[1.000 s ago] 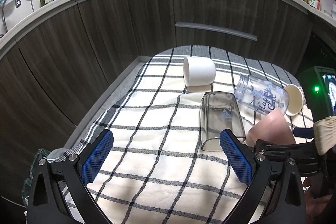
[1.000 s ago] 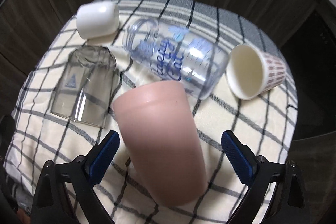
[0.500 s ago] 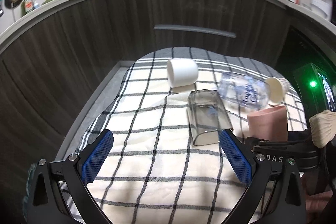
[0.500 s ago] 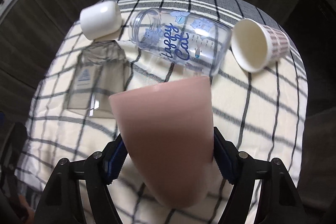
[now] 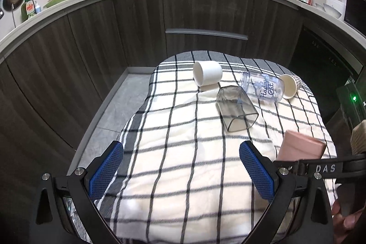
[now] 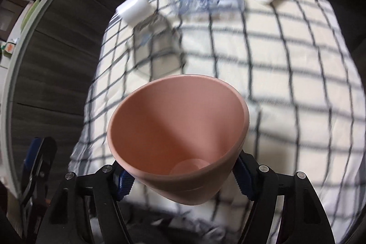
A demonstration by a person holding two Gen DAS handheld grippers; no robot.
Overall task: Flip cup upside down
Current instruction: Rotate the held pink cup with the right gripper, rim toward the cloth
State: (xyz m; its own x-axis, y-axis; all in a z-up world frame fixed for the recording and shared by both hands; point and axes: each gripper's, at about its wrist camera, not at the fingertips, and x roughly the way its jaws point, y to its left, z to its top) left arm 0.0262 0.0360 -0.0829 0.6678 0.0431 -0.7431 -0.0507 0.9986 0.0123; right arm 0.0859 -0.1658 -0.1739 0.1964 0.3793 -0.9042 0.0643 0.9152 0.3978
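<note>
You have five vessels here. One is the pink cup [image 6: 178, 138], which sits low in the middle of the right wrist frame, and at the right edge of the left wrist frame it shows above your right gripper [image 6: 180, 180]. The other four lie on their sides on the checked cloth [image 5: 183, 152], in the upper right part of the left wrist frame: a white cup [image 5: 207, 73], a grey glass [image 5: 236, 108], a clear jar [image 5: 263, 88] with blue letters, and a paper cup [image 5: 290, 85] with a red pattern.

All five hold nothing that you can see — the pink cup shows you its bare inside and its round bottom, and the white and paper cups show bare mouths too.

Your right gripper is clamped on the pink cup near its base, one blue pad on each side. Your left gripper [image 5: 180, 170] stands wide apart over the cloth at the bottom of its frame and touches nothing.

Half a second ago the pink cup showed its outer wall to the right camera; now its mouth faces the camera and it is tilted up and off the cloth. The four lying vessels kept their places — only the right view is blurred.
</note>
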